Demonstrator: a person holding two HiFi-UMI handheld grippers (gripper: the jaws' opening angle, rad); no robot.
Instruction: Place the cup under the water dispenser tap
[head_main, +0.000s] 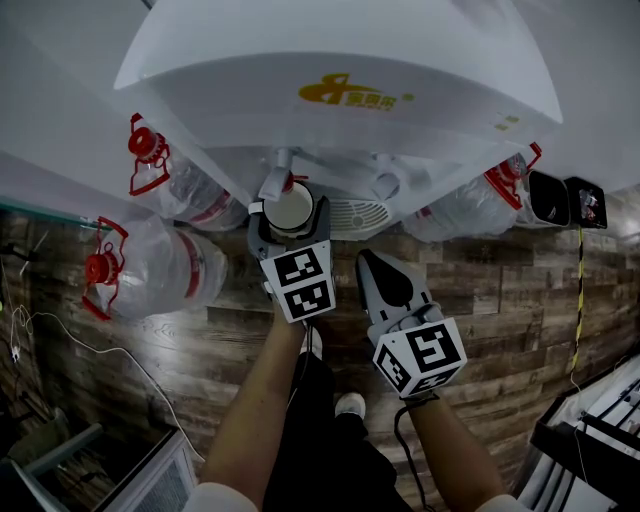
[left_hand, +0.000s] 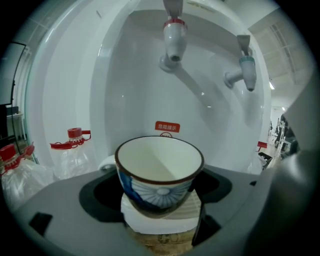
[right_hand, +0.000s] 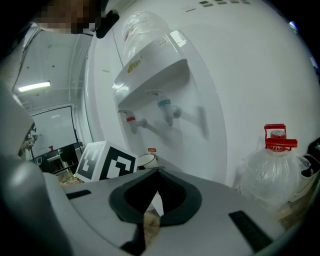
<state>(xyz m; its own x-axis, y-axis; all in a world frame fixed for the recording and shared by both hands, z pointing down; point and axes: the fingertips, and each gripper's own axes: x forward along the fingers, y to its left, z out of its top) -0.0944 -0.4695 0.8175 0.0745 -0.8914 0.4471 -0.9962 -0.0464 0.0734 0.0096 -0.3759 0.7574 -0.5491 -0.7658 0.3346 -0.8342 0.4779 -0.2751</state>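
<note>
A white water dispenser (head_main: 340, 70) fills the top of the head view, with a red tap (left_hand: 173, 36) and a blue tap (left_hand: 246, 67) in its recess. My left gripper (head_main: 290, 216) is shut on the cup (left_hand: 159, 172), a small cup with a white inside, a brown rim and a blue flower pattern. The cup stands upright below the red tap (head_main: 279, 181), over the white drip grille (left_hand: 192, 207); whether it rests on it I cannot tell. My right gripper (head_main: 376, 264) hangs to the right of the cup, shut and holding nothing (right_hand: 153, 206).
Large clear water bottles with red caps lie on the wooden floor left of the dispenser (head_main: 160, 265) (head_main: 190, 190) and right of it (head_main: 470, 210). Black boxes (head_main: 565, 200) stand at the far right. Thin cables (head_main: 60, 330) run along the floor at left.
</note>
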